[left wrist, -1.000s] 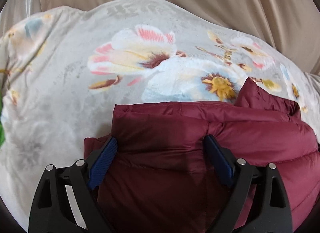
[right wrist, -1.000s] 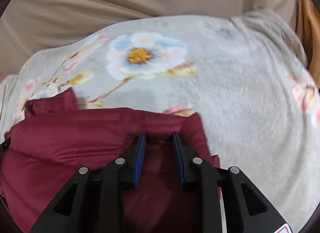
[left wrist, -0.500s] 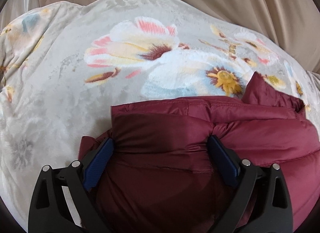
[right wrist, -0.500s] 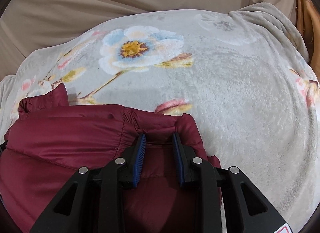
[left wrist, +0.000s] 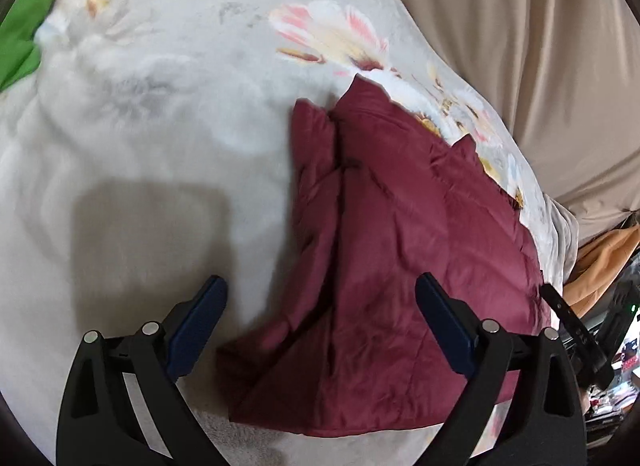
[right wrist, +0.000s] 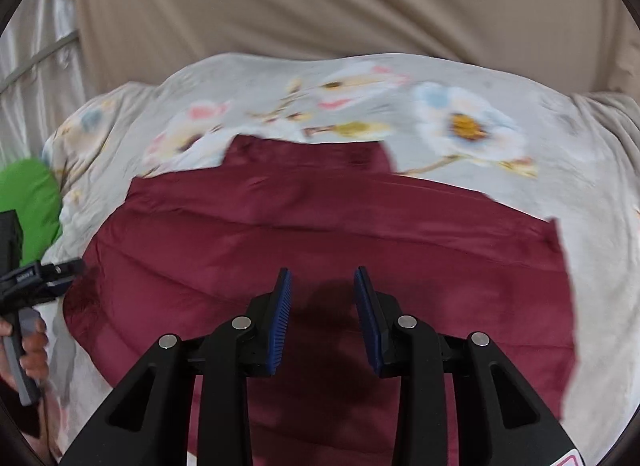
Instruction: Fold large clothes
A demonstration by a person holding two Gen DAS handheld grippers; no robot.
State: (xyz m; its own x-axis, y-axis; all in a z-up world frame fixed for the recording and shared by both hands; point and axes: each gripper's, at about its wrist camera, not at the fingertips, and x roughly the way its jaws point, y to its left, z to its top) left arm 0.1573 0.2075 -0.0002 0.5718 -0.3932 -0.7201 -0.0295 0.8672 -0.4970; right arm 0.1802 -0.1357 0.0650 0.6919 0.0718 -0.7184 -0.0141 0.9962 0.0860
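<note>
Maroon jacket beneath raised right hand-held gripper.

A floral blanket lies before beige curtains, green cloth beside.

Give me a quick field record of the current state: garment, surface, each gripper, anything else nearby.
garment: maroon puffer jacket, lying folded on the blanket, not held
surface: floral fleece blanket, beige curtain behind
left gripper: jaws wide open, above the jacket's edge, nothing gripped
right gripper: jaws have just been opening, apart, above the jacket, nothing between them
nearby: green cushion at the blanket's left edge
image quality: both views motion-blurred
</note>
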